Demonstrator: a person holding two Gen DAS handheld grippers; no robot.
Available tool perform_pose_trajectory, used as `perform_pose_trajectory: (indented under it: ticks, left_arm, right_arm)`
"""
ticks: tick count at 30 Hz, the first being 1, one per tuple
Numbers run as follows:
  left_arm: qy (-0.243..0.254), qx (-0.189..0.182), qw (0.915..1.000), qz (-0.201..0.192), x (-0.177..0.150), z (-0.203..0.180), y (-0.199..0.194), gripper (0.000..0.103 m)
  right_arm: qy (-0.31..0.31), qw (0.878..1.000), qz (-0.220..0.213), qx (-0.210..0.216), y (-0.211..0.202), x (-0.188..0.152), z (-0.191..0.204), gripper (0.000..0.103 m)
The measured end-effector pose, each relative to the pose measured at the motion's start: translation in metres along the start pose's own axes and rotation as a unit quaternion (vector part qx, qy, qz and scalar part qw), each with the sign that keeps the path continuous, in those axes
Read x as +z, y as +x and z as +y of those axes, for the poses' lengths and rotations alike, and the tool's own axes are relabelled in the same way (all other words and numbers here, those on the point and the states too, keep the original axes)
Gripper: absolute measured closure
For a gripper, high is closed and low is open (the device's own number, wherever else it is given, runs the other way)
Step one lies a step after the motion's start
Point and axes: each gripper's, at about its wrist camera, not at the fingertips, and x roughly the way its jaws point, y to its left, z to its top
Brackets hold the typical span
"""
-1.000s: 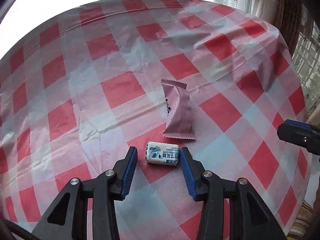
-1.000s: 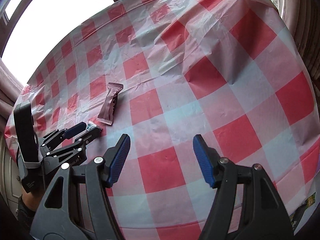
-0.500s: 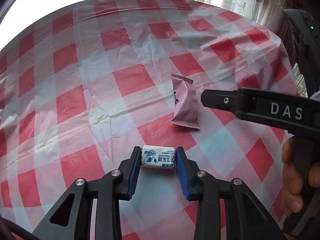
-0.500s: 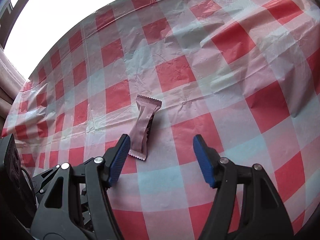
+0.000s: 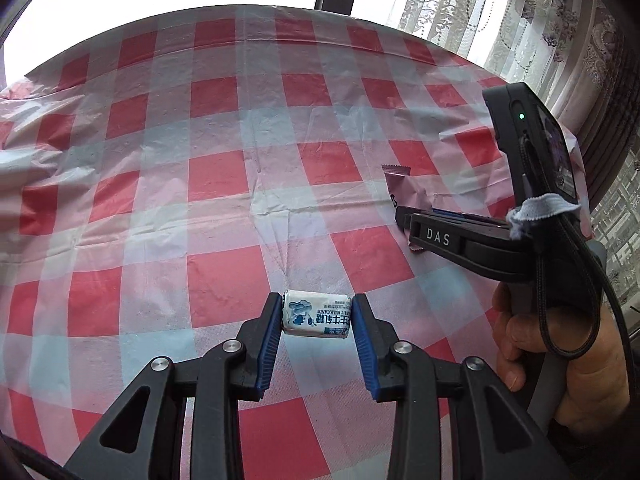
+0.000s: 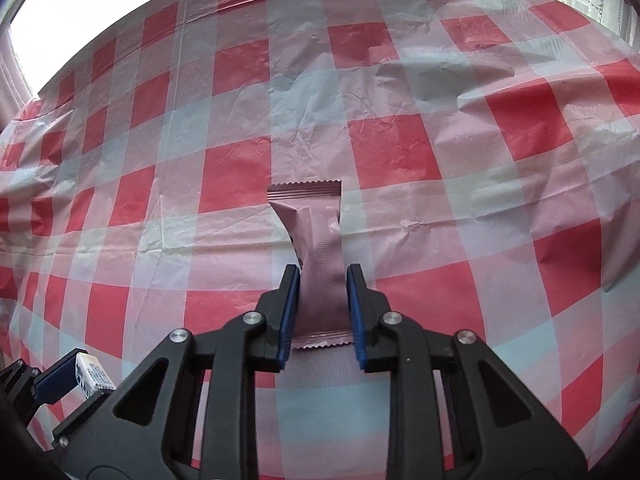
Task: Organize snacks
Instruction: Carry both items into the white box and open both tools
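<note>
In the left wrist view, the left gripper (image 5: 316, 318) is seen clenched on a small white-and-blue milk candy (image 5: 317, 314), whose two ends are pressed by the blue pads (image 5: 269, 340). The candy is held crosswise between the fingers, over a red square of the checked tablecloth (image 5: 224, 176) that covers the bench. To the right, the right gripper (image 5: 404, 216) is seen from the side, carried by a hand (image 5: 560, 360) wrapped around its grey handle. Its tips are set on a pink snack packet (image 5: 404, 184), of which only the far, serrated end can be seen past them. A lace curtain (image 5: 460, 4) is hung behind the bench.

In the right wrist view, the pink snack packet (image 6: 320, 256) is seen lengthwise between the blue pads (image 6: 289, 312) of the right gripper (image 6: 322, 308). The jaws are closing, and the packet is pinched narrow at its middle by both pads, so it is being grasped. Its far end is fanned out wide on the tablecloth (image 6: 460, 152), and its near sealed edge is left showing between the fingers. At the lower left corner, the left gripper (image 6: 70, 376) is partly seen, with the end of the milk candy (image 6: 92, 374) against one blue pad.
</note>
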Motion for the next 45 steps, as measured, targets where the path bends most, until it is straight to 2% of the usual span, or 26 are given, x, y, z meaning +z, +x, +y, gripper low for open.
perform_pose_trajectory:
  ticks: [7, 14, 27, 39, 45]
  left_arm:
    - [-0.001, -0.006, 1.0000, 0.005, -0.013, -0.011, -0.009, 0.067]
    - [0.002, -0.018, 0.9998, 0.008, -0.028, -0.031, -0.023, 0.067]
    - [0.020, -0.058, 0.9980, 0.016, -0.062, -0.086, -0.059, 0.067]
    - [0.049, -0.096, 0.9940, 0.021, -0.088, -0.149, -0.090, 0.067]
    - [0.071, -0.118, 0.9901, 0.026, -0.099, -0.184, -0.102, 0.067]
  right_arm:
    - [0.002, 1.000, 0.006, 0.007, -0.022, -0.032, -0.016, 0.080]
    - [0.013, 1.000, 0.014, 0.024, -0.062, -0.078, -0.033, 0.080]
    - [0.046, 0.998, -0.012, 0.034, -0.150, -0.133, -0.075, 0.080]
    - [0.084, 0.996, -0.010, 0.035, -0.196, -0.182, -0.127, 0.080]
    - [0.100, 0.995, -0.014, 0.023, -0.220, -0.211, -0.157, 0.080]
